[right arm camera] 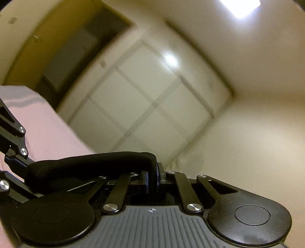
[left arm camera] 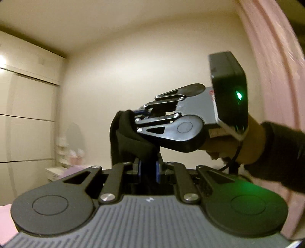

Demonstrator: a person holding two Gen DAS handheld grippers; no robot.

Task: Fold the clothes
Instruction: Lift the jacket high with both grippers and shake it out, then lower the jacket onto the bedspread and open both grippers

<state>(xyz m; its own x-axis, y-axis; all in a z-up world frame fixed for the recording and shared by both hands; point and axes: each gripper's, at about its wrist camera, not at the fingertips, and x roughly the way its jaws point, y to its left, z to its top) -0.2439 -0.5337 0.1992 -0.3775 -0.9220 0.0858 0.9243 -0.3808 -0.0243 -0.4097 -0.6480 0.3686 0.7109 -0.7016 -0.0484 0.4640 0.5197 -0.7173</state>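
Black garment: lower part hidden behind left hand-held gripper. Far-left shelf items: blurred, unidentifiable. Wardrobe doors: motion-blurred. Sleeve: cut off at right edge.

Two grippers: left gripper, right gripper, each with two fingers. One black garment, stretched between both. One hand in one dark sleeve. One green indicator light. One pink curtain. One white wardrobe, several panels. One ceiling lamp.
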